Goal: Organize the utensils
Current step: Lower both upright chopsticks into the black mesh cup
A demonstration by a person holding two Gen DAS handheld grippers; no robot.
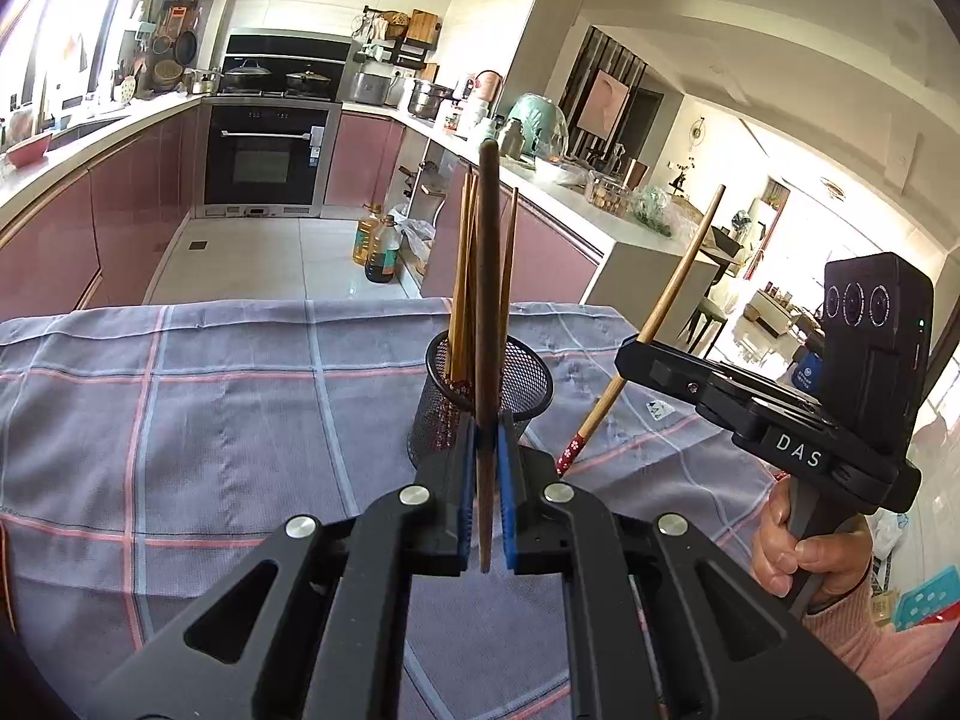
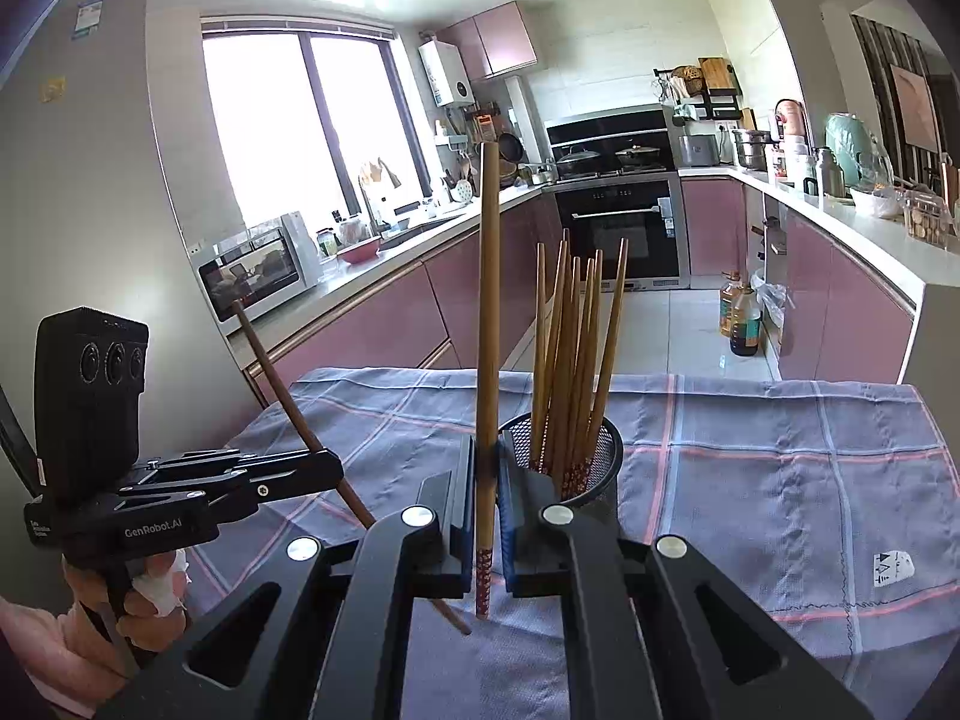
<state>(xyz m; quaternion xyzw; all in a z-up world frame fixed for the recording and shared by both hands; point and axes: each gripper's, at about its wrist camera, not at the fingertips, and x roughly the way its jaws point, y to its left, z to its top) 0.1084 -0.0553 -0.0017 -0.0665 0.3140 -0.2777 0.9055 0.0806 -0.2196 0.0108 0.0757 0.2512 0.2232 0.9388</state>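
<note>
While gripping one chopstick apiece, holding both near-upright beside the black mesh holder [image 1: 480,384], presumably so that each can be dropped in tip-first among the rest. Clamping the left gripper [image 1: 485,468] narrow on a dark brown chopstick [image 1: 489,300], blue pads pressing its lower part, top end rising well above the holder's rim. Pinching the right gripper [image 2: 485,480] likewise on a lighter bamboo chopstick [image 2: 489,300], its red patterned end [image 2: 483,576] hanging below the jaws and clear of the cloth. Keeping the patterned end downward, matching the ones already stowed, whose red ends are showing through the mesh.

Standing on a grey checked tablecloth [image 2: 780,480], with the holder [image 2: 594,468] just ahead of both grippers and no loose utensils showing on the cloth.

Counting: two grippers, two held chopsticks, one holder. Counting inside the holder, roughly seven or eight bamboo chopsticks [image 2: 570,360] in the right wrist view, bunched and overlapping, so not settling an exact number. Judging the job as nearly finished, with only these two left to seat
</note>
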